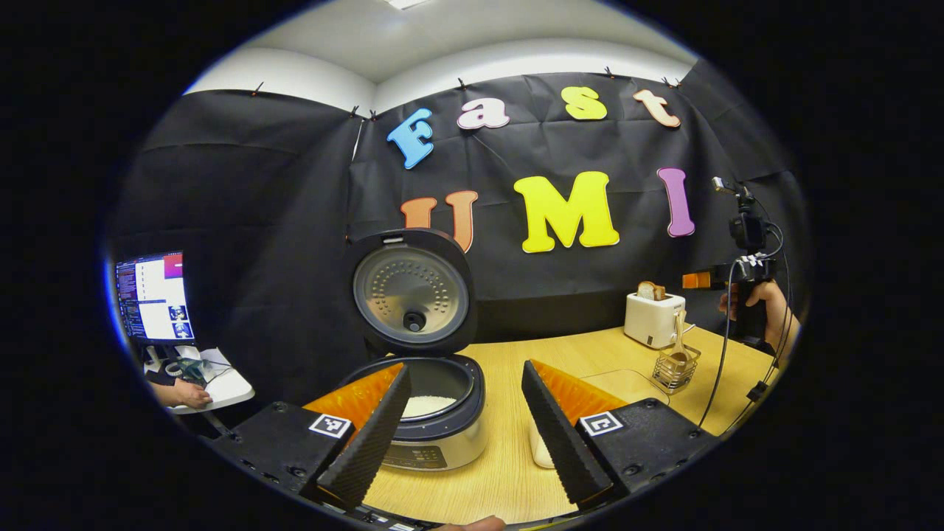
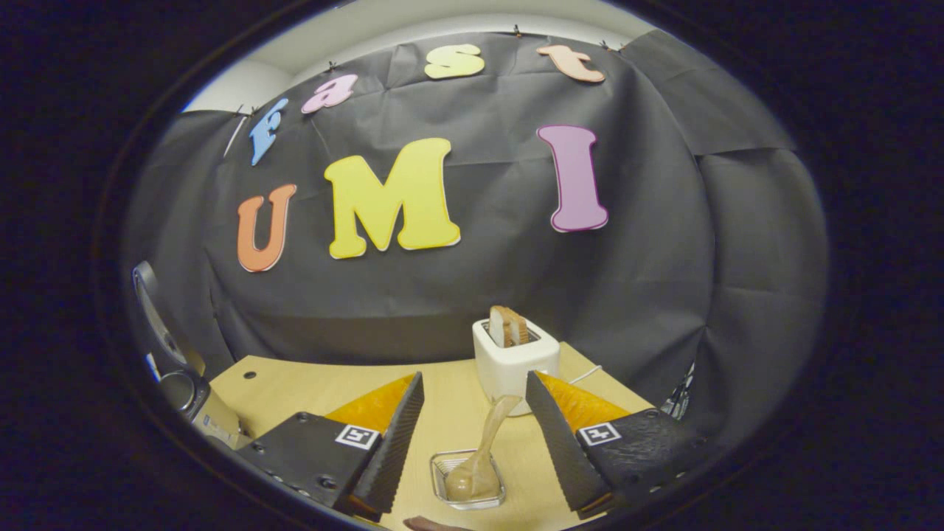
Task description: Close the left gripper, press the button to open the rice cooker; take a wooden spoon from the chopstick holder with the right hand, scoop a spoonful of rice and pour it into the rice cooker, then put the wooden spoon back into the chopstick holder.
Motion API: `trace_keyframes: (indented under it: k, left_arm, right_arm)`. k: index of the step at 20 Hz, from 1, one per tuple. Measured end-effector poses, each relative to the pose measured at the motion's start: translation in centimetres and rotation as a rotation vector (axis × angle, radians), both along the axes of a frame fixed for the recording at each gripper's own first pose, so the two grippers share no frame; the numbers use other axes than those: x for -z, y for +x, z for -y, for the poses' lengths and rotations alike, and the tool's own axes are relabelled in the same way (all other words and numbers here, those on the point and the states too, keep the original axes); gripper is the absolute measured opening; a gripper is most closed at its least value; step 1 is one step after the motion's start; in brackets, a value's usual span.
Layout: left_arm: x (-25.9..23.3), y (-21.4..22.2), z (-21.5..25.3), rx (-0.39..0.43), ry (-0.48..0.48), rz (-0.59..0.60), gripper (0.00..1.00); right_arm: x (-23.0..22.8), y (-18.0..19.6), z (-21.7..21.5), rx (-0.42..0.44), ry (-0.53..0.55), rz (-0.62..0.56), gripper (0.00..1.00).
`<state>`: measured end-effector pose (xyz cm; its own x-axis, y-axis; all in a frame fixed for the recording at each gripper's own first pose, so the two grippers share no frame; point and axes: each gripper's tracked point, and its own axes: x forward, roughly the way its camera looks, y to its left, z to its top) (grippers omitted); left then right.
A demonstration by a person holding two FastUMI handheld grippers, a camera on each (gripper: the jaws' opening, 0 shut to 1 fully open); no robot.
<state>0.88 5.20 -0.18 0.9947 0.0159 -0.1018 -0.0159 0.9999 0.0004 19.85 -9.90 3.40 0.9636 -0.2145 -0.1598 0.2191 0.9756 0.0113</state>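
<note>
The cooker [image 1: 424, 398] stands open on the table [image 1: 509, 472], lid [image 1: 411, 291] up, white rice in the pot — its front panel carries markings too small to read. The left gripper [image 1: 464, 420] hangs before it, jaws wide, holding nothing. In the right gripper view the right gripper [image 2: 472, 435] is also spread wide and empty, poised above the holder [image 2: 468, 479], where the spoon [image 2: 479, 461] stands bowl-down, handle leaning toward the toaster [image 2: 512, 361]. The cooker shows there cut off at the left edge.
</note>
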Motion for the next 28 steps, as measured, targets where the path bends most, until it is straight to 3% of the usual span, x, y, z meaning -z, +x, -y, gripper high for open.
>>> trace_keyframes:
  k: [6, 8, 11, 14, 15, 16, 21, 22, 23, 27, 28]
  left_arm:
    - [-4.2, 0.6, -1.9, -0.01, -0.066, 0.048, 0.96]
    - [-6.0, 1.4, -2.3, -0.005, -0.068, 0.056, 0.96]
    - [-8.4, 2.6, -2.3, 0.02, -0.058, 0.062, 0.96]
    - [-10.2, 4.3, -2.4, 0.03, -0.043, 0.051, 0.96]
    - [-10.9, 5.2, -2.3, 0.041, -0.035, 0.044, 1.0]
    - [-11.6, 6.2, -2.7, 0.033, -0.035, 0.045, 0.96]
    - [-13.9, 12.0, -5.3, -0.003, -0.1, 0.03, 0.96]
    - [-14.2, 13.1, -6.3, -0.026, -0.123, 0.032, 1.0]
    - [-14.7, 14.4, -7.6, -0.05, -0.139, 0.042, 0.96]
    - [-15.4, 20.5, -12.6, -0.147, -0.204, 0.094, 1.0]
    - [-14.9, 21.9, -13.7, -0.165, -0.217, 0.1, 0.96]
  right_arm:
    - [-1.9, -4.4, -0.5, -0.065, -0.043, 0.02, 0.91]
    - [-2.2, -6.0, -1.2, -0.094, -0.054, 0.035, 0.88]
    - [-2.4, -8.5, -1.3, -0.105, -0.076, 0.07, 0.94]
    - [-2.1, -10.4, -2.0, -0.123, -0.093, 0.097, 0.94]
    - [-1.6, -10.9, -2.5, -0.143, -0.088, 0.099, 0.94]
    - [-1.1, -11.2, -3.0, -0.165, -0.08, 0.097, 0.94]
    - [1.5, -12.2, -5.1, -0.242, -0.03, 0.054, 0.92]
    - [1.9, -12.3, -5.4, -0.25, -0.036, 0.044, 0.92]
    - [2.3, -12.5, -5.8, -0.263, -0.045, 0.036, 0.94]
    - [3.1, -12.8, -7.4, -0.305, -0.062, 0.015, 0.94]
    - [3.2, -12.8, -7.8, -0.312, -0.061, 0.01, 0.94]
